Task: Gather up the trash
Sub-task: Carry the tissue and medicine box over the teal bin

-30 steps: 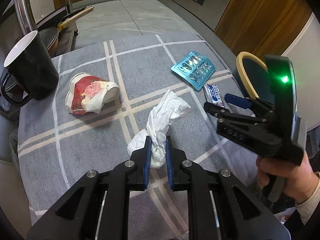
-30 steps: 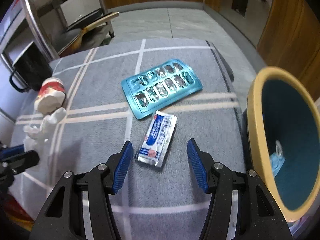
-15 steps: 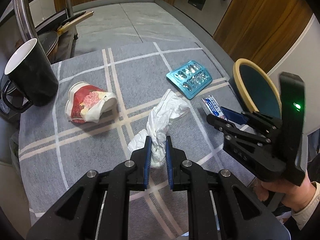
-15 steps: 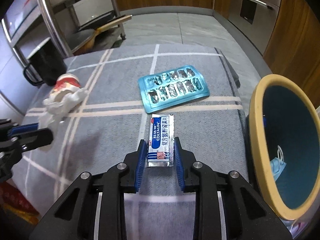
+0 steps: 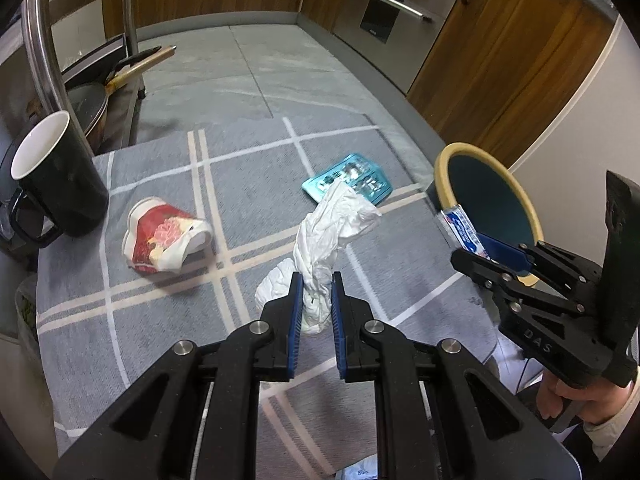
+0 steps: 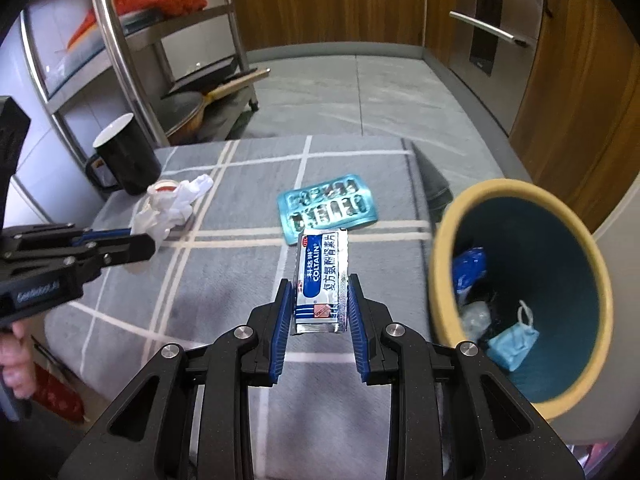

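A: Left gripper (image 5: pixel 313 297)?
B: My jaws are clamped on the tissue (image 5: pixel 325 241), over the grey surface (image 5: pixel 160 320), crushed cup (image 5: pixel 162 235) to its left.
A: Right gripper (image 6: pixel 316 307)?
B: Jaws pinch the sachet (image 6: pixel 321 280), lifted off the surface, beside the bin (image 6: pixel 444 280). Blister pack (image 6: pixel 326 207) lies beyond.

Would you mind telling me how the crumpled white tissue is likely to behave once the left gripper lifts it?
The white tissue looks twisted and loose, so it will probably flop and dangle. It seems very light. The left gripper pinches only its lower part, so the free end may sway.
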